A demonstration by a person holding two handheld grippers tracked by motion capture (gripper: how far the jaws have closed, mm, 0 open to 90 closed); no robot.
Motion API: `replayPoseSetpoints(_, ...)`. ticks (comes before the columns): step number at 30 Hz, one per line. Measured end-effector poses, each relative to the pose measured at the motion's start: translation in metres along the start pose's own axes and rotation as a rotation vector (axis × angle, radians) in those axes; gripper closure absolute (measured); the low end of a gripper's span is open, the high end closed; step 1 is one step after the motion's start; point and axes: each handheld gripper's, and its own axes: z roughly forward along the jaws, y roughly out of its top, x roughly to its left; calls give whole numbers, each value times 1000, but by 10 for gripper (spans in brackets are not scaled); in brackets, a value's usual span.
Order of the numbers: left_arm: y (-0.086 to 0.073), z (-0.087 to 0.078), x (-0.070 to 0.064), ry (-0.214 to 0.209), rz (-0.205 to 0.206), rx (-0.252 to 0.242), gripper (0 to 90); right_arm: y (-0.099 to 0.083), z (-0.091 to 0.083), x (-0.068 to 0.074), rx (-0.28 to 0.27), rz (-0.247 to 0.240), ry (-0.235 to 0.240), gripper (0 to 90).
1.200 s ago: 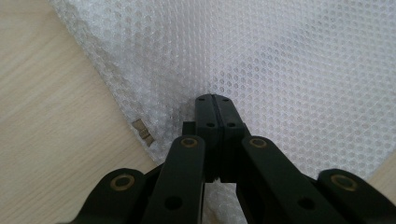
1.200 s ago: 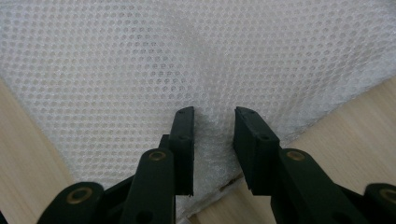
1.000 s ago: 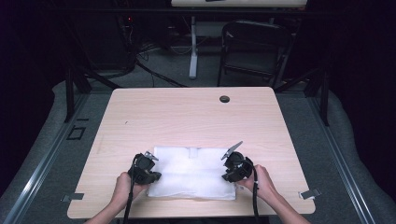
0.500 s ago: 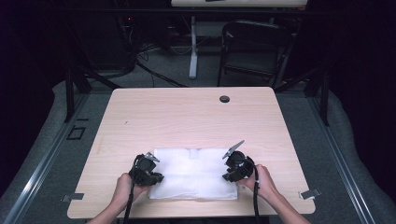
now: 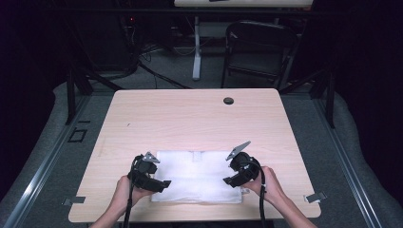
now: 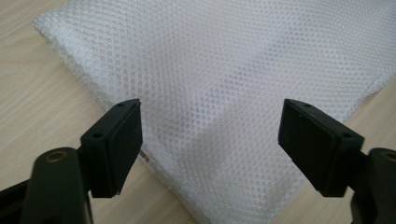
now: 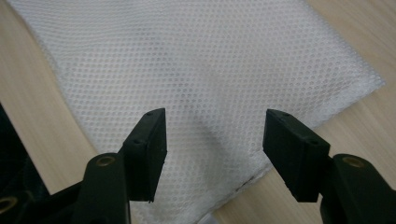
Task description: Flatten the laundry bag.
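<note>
1. Your bench [image 5: 190,118] is a pale wood top in a dark room, with a folding chair [image 5: 259,47] and cables on the floor at the top of the high view. A small dark round fitting [image 5: 228,100] sits near the far edge; the rest of the wood is bare.

2. The one thing to work on is the white mesh bag [image 5: 197,175], lying flat at the lower middle of the high view, close to your edge of the bench.

3. Your left gripper [image 5: 164,184] sits over the bag's lower left corner. In the left gripper view the jaws stand wide apart over the netting [image 6: 210,93], clamped on nothing.

4. Your right gripper [image 5: 229,182] sits over the lower right corner. In the right gripper view its jaws are likewise apart above the mesh [image 7: 201,70], holding nothing.

5. Expect the bag to be very light, soft and limp. It will likely sag and fold the moment one edge lifts, and it should not break.

6. The open weave looks smooth, so a shallow pinch may slip off or catch only the top layer.

7. Take hold at the corners or along the stitched edge, where the material looks doubled and firmer, and bite deep enough to catch every layer.

8. Grip both near corners evenly, or the slack side will probably drag on the wood.
</note>
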Motion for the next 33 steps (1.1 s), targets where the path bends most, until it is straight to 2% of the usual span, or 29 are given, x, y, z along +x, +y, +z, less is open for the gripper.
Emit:
replayPoseSetpoints(6, 0, 0, 0, -20, 2, -8, 140, -11, 1, 13, 8, 0, 21, 377)
replayPoseSetpoints(7, 0, 0, -1, -14, 4, -8, 135, -12, 3, 14, 18, -10, 25, 381)
replayPoseSetpoints(8, 0, -1, -1, -24, 2, -15, 128, -14, 5, 16, 24, -18, 37, 389)
replayPoseSetpoints(10, 1, -1, -2, -16, 4, -21, 127, -16, 9, 19, 40, -29, 52, 414)
replayPoseSetpoints(12, 1, -1, -1, -26, 10, -21, 131, -16, 10, 22, 54, -46, 52, 461)
replayPoseSetpoints(13, 0, 0, -1, -27, 8, -20, 135, -17, 12, 24, 39, -40, 60, 478)
replayPoseSetpoints(15, 0, 0, -2, -31, 14, -14, 143, -16, 12, 27, 45, -49, 63, 519)
replayPoseSetpoints(19, 0, 2, -4, -41, 30, -9, 154, -17, 20, 31, 71, -71, 87, 511)
replayPoseSetpoints(21, 1, 3, -4, -45, 36, -5, 154, -17, 24, 34, 81, -72, 84, 521)
replayPoseSetpoints(27, 1, 6, -5, -57, 47, 15, 159, -17, 31, 37, 114, -123, 54, 700)
replayPoseSetpoints(31, 1, 7, -6, -62, 54, 21, 161, -18, 32, 41, 113, -133, 44, 838)
replayPoseSetpoints(33, 1, 7, -7, -62, 59, 18, 161, -19, 33, 41, 108, -124, 56, 885)
